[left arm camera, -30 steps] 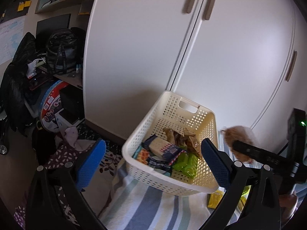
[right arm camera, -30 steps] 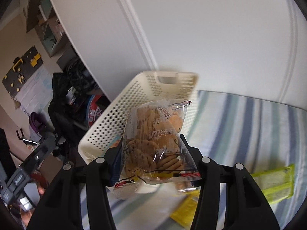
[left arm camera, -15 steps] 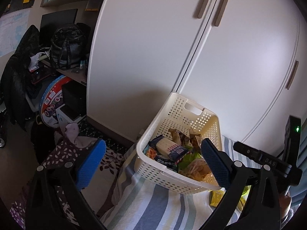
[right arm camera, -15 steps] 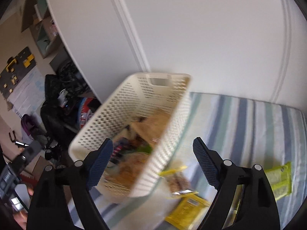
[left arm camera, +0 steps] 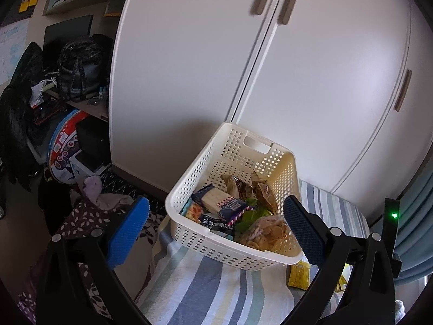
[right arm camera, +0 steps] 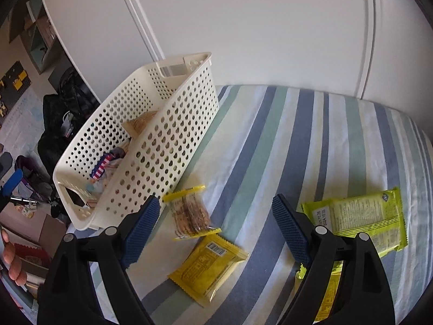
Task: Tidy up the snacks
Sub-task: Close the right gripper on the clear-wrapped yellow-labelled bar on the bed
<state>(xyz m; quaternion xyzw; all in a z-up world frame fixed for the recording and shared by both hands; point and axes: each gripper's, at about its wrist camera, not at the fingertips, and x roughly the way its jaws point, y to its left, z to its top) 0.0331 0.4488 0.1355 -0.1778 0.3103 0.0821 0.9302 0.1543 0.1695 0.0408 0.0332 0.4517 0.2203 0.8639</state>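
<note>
A cream perforated basket (left arm camera: 189, 187) (right arm camera: 173, 146) stands on the striped bed cover and holds several snack packs, among them a clear cookie bag (left arm camera: 266, 230) at its near right corner. My left gripper (left arm camera: 216, 224) hangs open in front of the basket, empty. My right gripper (right arm camera: 213, 224) is open and empty over loose snacks beside the basket: a clear pack with yellow ends (right arm camera: 189, 214), a yellow packet (right arm camera: 208, 265) and a lime-green bag (right arm camera: 360, 222). The yellow packet (left arm camera: 299, 275) also shows by the basket in the left wrist view.
White wardrobe doors (left arm camera: 189, 54) rise right behind the basket. Left of the bed lie a patterned rug, clothes (left arm camera: 102, 197), a round drum-like box (left arm camera: 65, 146) and a cluttered desk with a dark bag (left arm camera: 77, 67). A hand (right arm camera: 12, 260) shows at the right wrist view's left edge.
One second ago my right gripper held the cookie bag over the basket. It opened, the bag dropped into the basket, and the gripper swung right and down over the loose snacks.
</note>
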